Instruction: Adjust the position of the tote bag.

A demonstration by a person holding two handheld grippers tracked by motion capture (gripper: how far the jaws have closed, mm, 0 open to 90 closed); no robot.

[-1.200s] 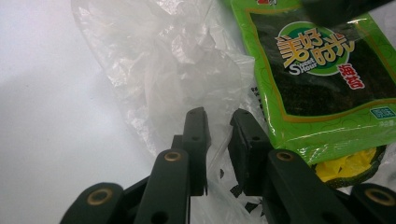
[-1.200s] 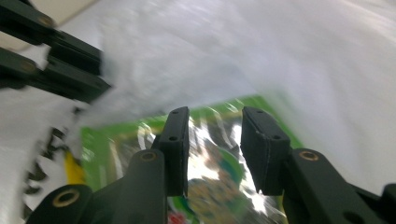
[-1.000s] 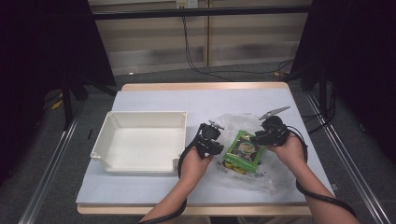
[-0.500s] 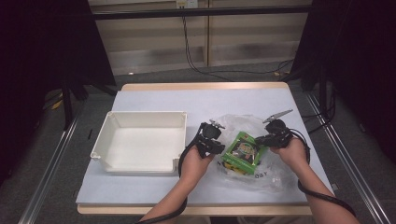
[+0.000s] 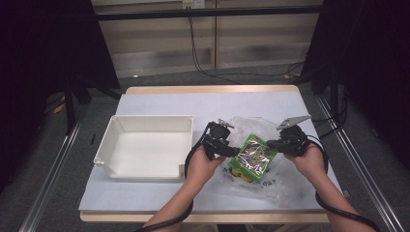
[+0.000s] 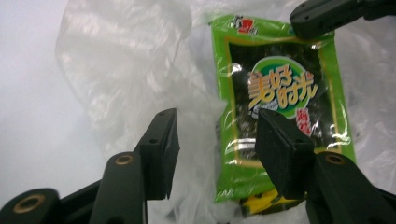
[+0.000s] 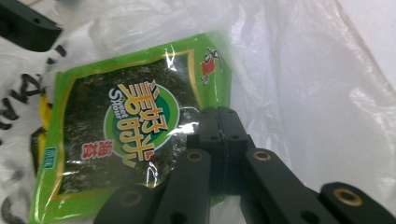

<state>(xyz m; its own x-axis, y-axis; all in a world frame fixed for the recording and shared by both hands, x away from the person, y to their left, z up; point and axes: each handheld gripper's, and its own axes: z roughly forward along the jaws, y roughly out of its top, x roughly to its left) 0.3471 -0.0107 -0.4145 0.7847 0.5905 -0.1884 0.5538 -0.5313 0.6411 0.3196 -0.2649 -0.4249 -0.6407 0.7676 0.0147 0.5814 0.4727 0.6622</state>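
Two grippers at a seaweed snack packet in a clear plastic bag on the table.

The green seaweed packet (image 5: 253,157) lies inside the plastic bag (image 5: 270,186), at 3 o'clock of the white tray (image 5: 145,147). The left gripper (image 6: 215,140) has just been opening, its jaws now parted astride bag film and the packet's edge. The right gripper (image 7: 223,133) is closed, apparently pinching bag film over the packet.
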